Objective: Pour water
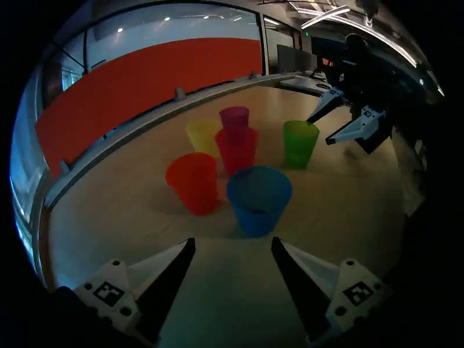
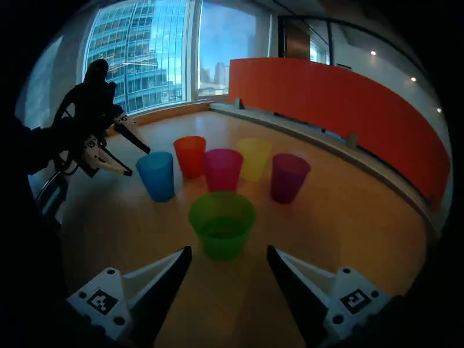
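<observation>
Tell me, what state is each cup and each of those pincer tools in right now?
Blue cup, upright, not gripped.
Orange cup, upright.
Pink cup, upright.
Yellow cup, upright.
Purple cup, upright.
Green cup, upright, not gripped.
Left gripper, open, empty.
Right gripper, open, empty.

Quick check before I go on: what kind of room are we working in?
Probably an office or meeting room high in a city building: tall windows look onto glass towers, an orange partition runs along a long wooden table, and strip lights hang overhead.
</observation>
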The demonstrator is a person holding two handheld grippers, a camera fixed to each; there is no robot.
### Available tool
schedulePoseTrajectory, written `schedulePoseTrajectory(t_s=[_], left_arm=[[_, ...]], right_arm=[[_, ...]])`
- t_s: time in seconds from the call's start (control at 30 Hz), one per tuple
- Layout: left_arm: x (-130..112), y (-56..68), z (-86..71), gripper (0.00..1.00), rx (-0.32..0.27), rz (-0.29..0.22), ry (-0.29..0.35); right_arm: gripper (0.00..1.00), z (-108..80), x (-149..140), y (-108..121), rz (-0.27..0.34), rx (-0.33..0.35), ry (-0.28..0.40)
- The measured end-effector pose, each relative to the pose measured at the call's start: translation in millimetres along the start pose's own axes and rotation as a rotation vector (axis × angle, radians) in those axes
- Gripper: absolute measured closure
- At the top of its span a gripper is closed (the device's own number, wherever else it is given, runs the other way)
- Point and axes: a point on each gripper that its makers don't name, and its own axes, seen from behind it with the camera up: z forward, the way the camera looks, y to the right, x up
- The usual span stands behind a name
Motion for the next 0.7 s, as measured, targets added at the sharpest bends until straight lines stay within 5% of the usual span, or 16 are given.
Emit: schedulePoseTrajectory(t_s=[0.7], left_arm=[[10,-31.9,-28.7,0.02,0.166,-0.107,0.094]], right_arm=[[0.00,-32.8,5,12,0.119,-0.129,0.055]])
